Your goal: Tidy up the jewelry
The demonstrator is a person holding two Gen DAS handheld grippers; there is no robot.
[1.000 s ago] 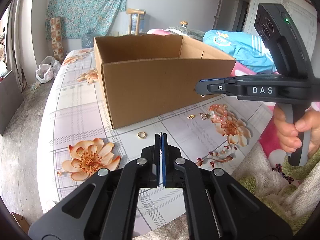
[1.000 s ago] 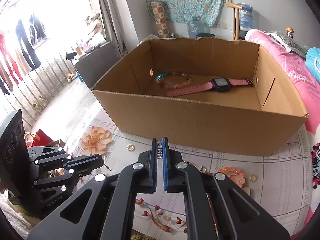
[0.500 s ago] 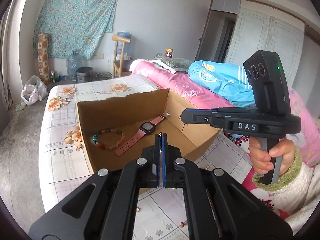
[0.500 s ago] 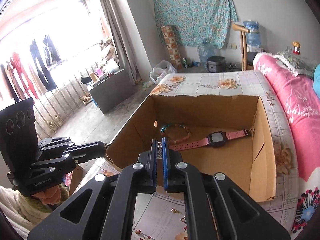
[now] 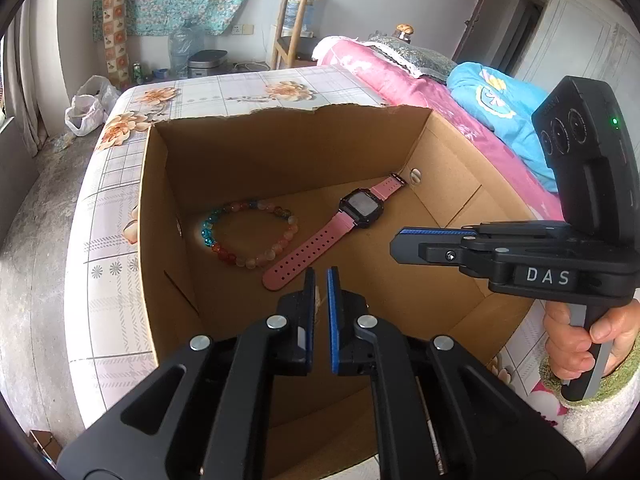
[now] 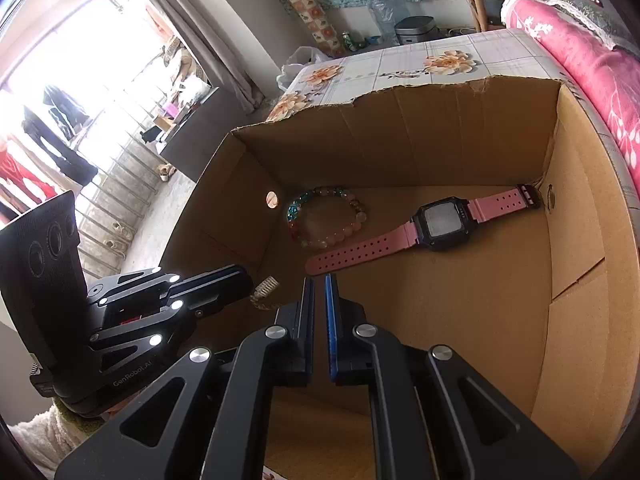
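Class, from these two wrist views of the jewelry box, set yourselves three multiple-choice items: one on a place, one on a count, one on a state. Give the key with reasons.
1. Where does the pink watch lie?
A. On the floor of the cardboard box
B. On the flowered cover outside the box
C. On the wooden chair

2. How many pieces lie on the box floor?
A. One
B. Two
C. Four

3. How do the jaws of the right gripper stand?
A. Spread wide
B. Clamped on the watch strap
C. Close together with nothing between them

Key:
1 A, the watch lies flat inside the box walls.
2 B, only the watch and the bead bracelet rest there.
3 C, just a thin bare slit shows between the pads, above the box.
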